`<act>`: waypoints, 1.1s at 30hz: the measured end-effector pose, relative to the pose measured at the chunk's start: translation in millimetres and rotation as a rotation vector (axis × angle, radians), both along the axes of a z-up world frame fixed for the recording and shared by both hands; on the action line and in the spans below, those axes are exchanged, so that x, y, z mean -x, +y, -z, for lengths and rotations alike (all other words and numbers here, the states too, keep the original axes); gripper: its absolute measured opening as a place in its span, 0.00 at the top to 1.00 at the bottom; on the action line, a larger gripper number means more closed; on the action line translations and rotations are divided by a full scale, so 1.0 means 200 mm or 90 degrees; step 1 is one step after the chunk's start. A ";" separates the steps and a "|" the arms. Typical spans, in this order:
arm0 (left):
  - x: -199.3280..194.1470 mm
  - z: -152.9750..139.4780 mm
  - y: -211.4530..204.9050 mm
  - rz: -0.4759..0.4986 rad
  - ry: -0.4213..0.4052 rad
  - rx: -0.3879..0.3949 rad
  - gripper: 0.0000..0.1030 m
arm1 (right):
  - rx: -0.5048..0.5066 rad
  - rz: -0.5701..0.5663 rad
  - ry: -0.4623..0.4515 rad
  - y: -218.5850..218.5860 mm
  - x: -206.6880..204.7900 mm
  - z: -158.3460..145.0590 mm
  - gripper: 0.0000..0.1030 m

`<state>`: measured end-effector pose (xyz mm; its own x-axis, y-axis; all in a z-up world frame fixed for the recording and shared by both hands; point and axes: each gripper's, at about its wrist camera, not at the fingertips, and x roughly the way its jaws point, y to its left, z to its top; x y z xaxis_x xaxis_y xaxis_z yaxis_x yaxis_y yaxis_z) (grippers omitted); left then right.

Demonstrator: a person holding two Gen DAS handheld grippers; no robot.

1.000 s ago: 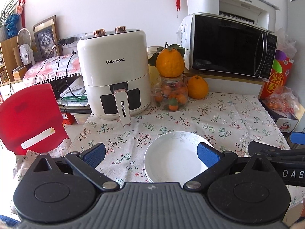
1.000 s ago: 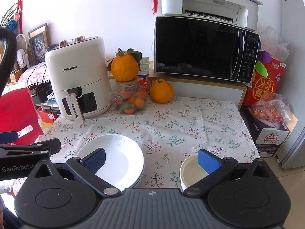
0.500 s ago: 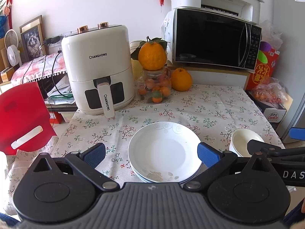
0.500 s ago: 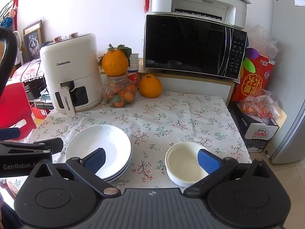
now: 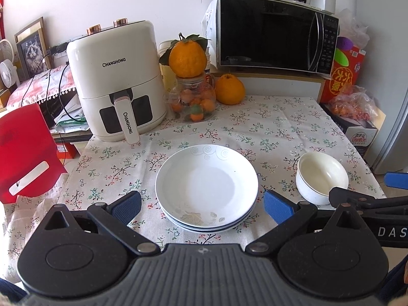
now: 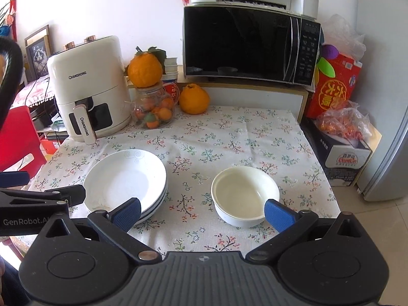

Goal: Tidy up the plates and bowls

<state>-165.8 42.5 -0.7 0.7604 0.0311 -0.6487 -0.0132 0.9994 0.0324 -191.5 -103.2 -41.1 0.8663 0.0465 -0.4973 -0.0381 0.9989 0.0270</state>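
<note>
A stack of white plates (image 5: 206,187) (image 6: 125,178) rests on the floral tablecloth near the front. To its right stand nested white bowls (image 5: 321,174) (image 6: 244,195). My left gripper (image 5: 201,208) hangs open above the near edge of the plates, nothing between its blue pads. My right gripper (image 6: 202,215) is open too, held above the table's front with the bowls just left of its right pad (image 6: 278,215). Each gripper shows at the edge of the other's view.
At the back stand a white air fryer (image 5: 117,81), a glass jar of small oranges (image 5: 195,102) topped by a big orange, another orange (image 5: 229,89), and a microwave (image 5: 275,33) with a printer on top. A red chair (image 5: 23,150) is left, boxes (image 6: 339,137) right.
Both grippers have pulled back and risen from the table, so the plates and bowls now show whole and farther ahead. Both stay open and hold nothing.
</note>
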 end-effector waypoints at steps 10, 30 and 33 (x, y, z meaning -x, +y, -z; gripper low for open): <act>-0.33 0.05 -0.15 0.082 0.023 0.148 0.01 | -0.188 0.113 0.036 -0.37 -0.20 0.02 0.05; -0.69 0.48 -0.61 0.200 0.151 0.104 0.84 | -0.350 0.234 0.219 -0.70 -0.65 0.47 0.70; -0.68 0.49 -0.65 0.214 0.141 0.077 0.89 | -0.333 0.205 0.223 -0.65 -0.67 0.46 0.94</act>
